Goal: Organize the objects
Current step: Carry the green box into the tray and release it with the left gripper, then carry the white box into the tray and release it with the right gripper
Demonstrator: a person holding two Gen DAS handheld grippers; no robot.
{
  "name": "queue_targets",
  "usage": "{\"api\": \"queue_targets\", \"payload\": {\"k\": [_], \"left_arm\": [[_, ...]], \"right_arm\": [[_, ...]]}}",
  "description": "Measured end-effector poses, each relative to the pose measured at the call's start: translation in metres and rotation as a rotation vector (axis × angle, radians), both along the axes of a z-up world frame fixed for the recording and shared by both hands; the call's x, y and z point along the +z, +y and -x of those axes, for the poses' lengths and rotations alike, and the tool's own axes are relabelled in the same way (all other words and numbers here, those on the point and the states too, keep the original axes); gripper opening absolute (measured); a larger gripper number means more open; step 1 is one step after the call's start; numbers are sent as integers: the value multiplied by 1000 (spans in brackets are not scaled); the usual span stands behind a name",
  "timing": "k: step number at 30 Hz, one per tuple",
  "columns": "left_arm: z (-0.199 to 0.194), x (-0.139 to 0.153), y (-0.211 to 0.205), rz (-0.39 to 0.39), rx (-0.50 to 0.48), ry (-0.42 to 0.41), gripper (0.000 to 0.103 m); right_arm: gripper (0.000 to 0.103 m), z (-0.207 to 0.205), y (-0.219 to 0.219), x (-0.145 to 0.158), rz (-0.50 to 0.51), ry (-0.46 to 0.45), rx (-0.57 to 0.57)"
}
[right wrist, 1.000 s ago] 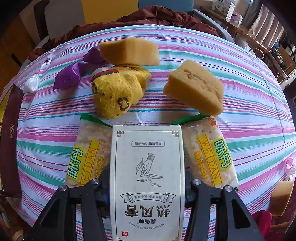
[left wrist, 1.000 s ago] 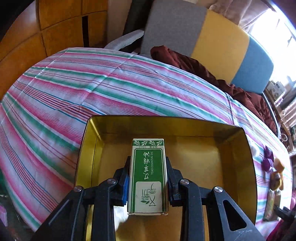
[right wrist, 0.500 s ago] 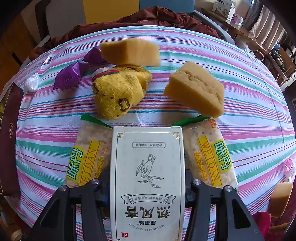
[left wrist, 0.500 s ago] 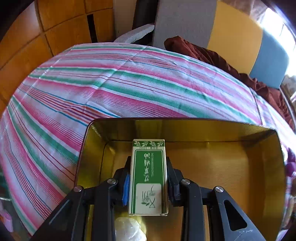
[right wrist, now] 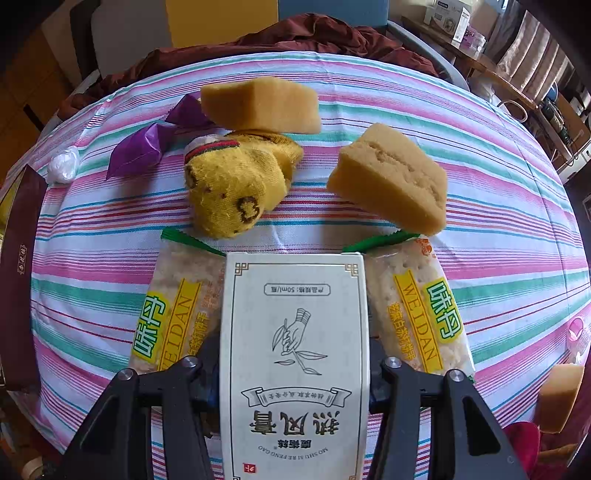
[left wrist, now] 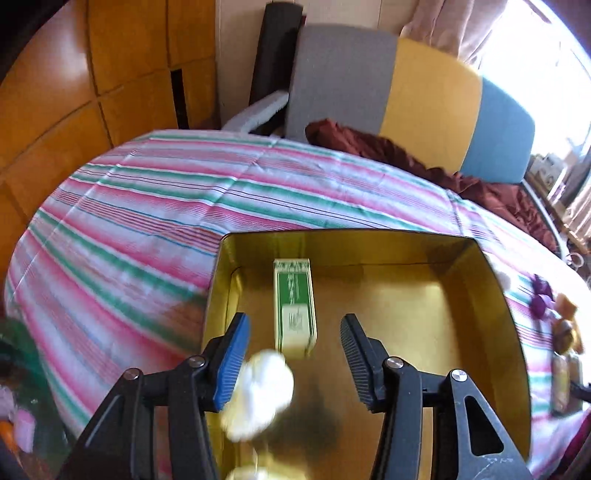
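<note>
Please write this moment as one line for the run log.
left gripper: jaws opening, clear of green box | green box: in gold tin | right gripper: shut on white box

Light: you get strong daylight from the window (left wrist: 535, 55), blown out white.
Blur: your left wrist view smears the striped cloth (left wrist: 129, 236) and white lump (left wrist: 258, 391).
Sharpness: your right wrist view is crisp.
Edges: both views bend and darken at corners.

Domestic living room. A table under a pink, green and white striped cloth (left wrist: 155, 206) stands before a grey, yellow and blue upholstered sofa back (left wrist: 406, 96), with rumpled maroon fabric (left wrist: 388, 151), orange wooden wall panels (left wrist: 110, 74), a pale curtain (left wrist: 443, 26) and cluttered side shelves (right wrist: 546, 103).
</note>
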State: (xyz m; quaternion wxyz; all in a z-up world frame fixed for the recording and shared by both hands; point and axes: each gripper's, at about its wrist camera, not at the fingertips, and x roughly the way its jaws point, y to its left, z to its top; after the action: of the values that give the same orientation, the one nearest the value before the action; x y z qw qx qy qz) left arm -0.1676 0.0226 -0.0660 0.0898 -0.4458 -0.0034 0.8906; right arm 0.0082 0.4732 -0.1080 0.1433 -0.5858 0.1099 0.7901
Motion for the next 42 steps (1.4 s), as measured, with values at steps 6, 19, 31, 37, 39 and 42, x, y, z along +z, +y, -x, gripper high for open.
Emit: {"api": "queue_targets", "payload": {"k": [6,19,31,37,39,42], "left_arm": [[-58,11,-7,-43,-35,55,52],[-103,13,-47,-74,26,81,54],[-121,5,-94,-110,110,60,58],[-120,0,-106,-140,133,49,58],[-120,-2,-108,-146,139,44,59],[-119,-4,-109,-156,143,33,59]], "right_arm": [[52,-2,0,5,-9,5,-11],[52,-15,-86,113,16,261,82],[52,104,-319,81,277,158,437],[52,145,-388,37,272,42,443],[52,153,-402,28,268,8,428],[52,164,-415,15,289,-32,391]]}}
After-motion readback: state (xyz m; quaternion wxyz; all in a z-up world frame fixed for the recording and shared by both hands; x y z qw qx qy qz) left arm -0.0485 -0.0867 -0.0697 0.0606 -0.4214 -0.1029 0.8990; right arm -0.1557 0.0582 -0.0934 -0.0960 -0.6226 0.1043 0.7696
